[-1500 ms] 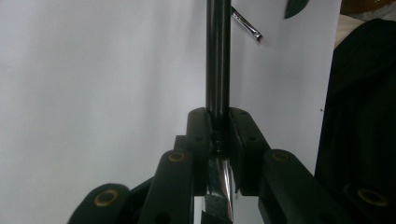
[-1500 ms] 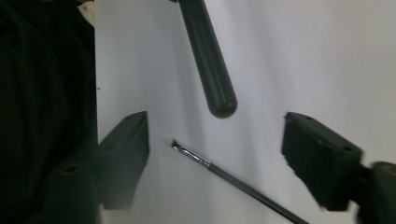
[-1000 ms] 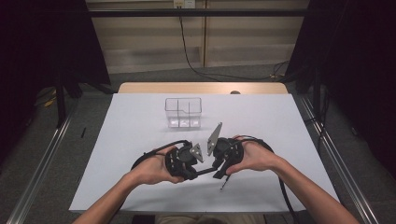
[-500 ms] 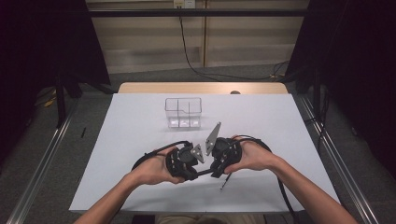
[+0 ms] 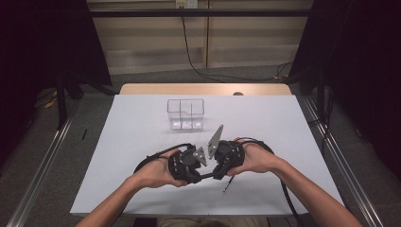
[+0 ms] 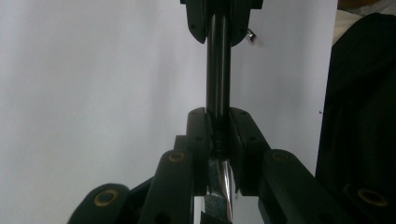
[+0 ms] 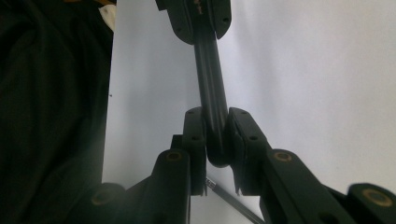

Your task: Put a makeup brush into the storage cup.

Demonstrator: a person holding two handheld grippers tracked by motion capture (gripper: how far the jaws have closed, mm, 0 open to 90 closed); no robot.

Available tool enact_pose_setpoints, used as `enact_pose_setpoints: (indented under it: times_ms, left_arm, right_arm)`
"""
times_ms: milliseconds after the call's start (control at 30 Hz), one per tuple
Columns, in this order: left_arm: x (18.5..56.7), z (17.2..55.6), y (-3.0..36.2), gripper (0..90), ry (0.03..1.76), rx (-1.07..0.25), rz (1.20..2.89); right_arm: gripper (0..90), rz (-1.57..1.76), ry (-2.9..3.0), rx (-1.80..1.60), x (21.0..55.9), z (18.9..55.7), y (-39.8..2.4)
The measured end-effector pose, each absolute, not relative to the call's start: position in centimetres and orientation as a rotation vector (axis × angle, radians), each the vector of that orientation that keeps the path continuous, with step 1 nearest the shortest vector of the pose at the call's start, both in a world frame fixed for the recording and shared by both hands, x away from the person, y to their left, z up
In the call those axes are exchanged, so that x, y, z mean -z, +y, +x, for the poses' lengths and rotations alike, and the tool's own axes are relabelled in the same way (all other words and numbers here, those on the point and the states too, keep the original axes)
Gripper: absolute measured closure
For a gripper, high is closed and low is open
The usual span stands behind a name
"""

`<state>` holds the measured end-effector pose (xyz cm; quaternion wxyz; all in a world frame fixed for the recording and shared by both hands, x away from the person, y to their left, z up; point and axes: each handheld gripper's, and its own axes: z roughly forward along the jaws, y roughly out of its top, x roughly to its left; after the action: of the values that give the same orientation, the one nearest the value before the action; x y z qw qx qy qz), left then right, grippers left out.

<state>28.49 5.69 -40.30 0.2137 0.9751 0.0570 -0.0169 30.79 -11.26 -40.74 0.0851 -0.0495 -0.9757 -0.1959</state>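
A slim black pen (image 6: 217,60) with a glossy barrel is stretched between the two grippers, low on the white table (image 5: 293,123) at about 6 o'clock from the clear box (image 5: 185,113). In the left gripper view a shiny metal part shows below the pads. The left gripper (image 5: 195,176) is clamped tight on one end. The right gripper (image 5: 215,174) has just been closing, and its pads now press the other rounded end of the pen (image 7: 211,98). A thin rod (image 5: 228,185) lies on the table at 5 o'clock from the hands. The near table edge is just beside the forearms; wide bare table lies at 9 and 3 o'clock, and some toward the box at 12.
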Motion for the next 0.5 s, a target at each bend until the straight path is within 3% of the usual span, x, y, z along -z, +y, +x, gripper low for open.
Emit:
enact_pose_setpoints:
  times_ms: [500]
  left_arm:
    - [40.4,28.95,6.0,76.9,0.182,0.071,2.653]
  right_arm:
    - [80.1,-0.102,-2.897,0.625,40.74,30.92,-11.68]
